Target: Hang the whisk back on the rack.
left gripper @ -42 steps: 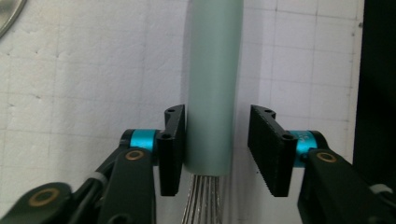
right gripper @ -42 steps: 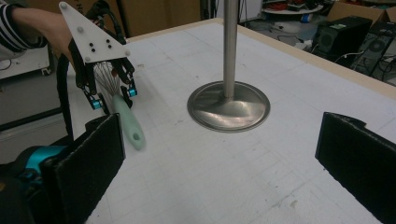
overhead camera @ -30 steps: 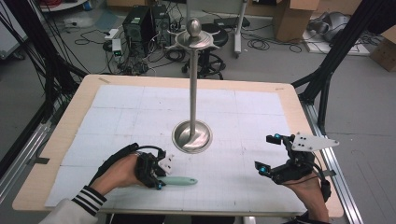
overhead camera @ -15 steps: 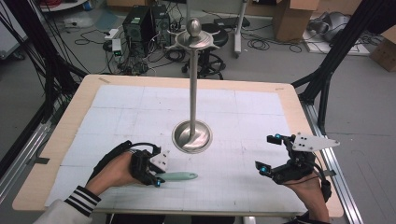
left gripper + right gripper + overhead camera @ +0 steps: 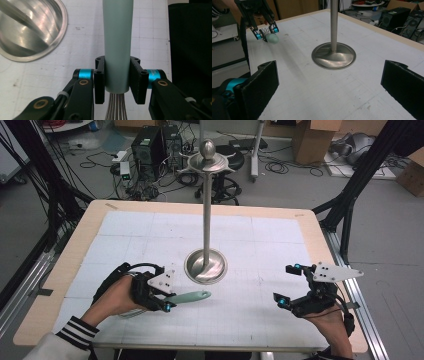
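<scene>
Since a second ago the left claw has lifted the whisk up off the table a bit and brought it closer to the stand; the right claw hasn't budged. Nearest the person, the left claw is clamped on the whisk's mint-green handle just above where the wires start, both pads pressing the handle's sides in the left gripper view. The handle points toward the stand's round steel base, close to it but not touching. Over at the right edge, the right claw sits with its jaws wide apart, nothing between them. Further back, the stand's pole goes straight up to a knobbed top.
</scene>
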Available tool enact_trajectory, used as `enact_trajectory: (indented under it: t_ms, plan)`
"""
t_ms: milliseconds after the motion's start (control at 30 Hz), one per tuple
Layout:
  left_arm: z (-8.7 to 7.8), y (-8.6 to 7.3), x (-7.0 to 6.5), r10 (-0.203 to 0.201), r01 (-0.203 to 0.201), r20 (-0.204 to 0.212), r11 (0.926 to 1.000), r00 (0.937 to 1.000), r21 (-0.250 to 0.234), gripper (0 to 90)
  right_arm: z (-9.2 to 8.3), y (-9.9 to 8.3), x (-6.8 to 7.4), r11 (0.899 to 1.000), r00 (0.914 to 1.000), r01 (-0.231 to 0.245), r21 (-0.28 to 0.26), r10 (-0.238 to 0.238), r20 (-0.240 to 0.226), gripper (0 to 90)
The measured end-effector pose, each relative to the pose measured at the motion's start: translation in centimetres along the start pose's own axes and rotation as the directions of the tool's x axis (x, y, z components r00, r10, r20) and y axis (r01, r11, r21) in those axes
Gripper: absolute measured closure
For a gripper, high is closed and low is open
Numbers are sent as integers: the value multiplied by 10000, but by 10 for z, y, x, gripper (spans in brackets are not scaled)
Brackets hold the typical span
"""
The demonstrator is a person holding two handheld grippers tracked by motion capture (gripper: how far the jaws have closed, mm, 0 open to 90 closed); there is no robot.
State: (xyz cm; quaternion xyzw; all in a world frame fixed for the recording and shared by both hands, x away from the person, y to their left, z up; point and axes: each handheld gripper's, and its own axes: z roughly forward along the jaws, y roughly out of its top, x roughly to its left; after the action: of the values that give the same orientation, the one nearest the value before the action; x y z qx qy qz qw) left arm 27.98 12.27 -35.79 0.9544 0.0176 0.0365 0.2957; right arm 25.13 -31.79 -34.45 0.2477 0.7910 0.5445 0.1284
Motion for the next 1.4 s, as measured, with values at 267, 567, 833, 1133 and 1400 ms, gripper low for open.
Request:
enact_trajectory:
  t_ms: [267, 567, 833, 1133, 1400]
  plan:
    - [-19, 2, 3, -278, 267, -191, 9982, 9994, -537, 692, 0, 0, 0, 10000, 10000, -22, 1, 22, -20, 1]
    - [-43, 2, 6, -710, 637, -482, 9884, 9963, -1382, 692, -2, 0, 0, 10000, 10000, -20, -34, 20, 0, 1]
    - [-65, 4, 11, -972, 826, -602, 9741, 9934, -2103, 692, -1, -1, 0, 10000, 10000, -47, 16, 47, -9, 1]
    - [-90, 0, 16, -1377, 1134, -661, 9514, 9883, -2863, 693, -1, -1, 0, 10000, 10000, -55, -6, 55, -31, 1]
    - [-113, -2, 19, -1324, 976, -929, 9455, 9868, -3107, 693, -2, 0, 0, 10000, 10000, -33, -27, 33, 1, 1]
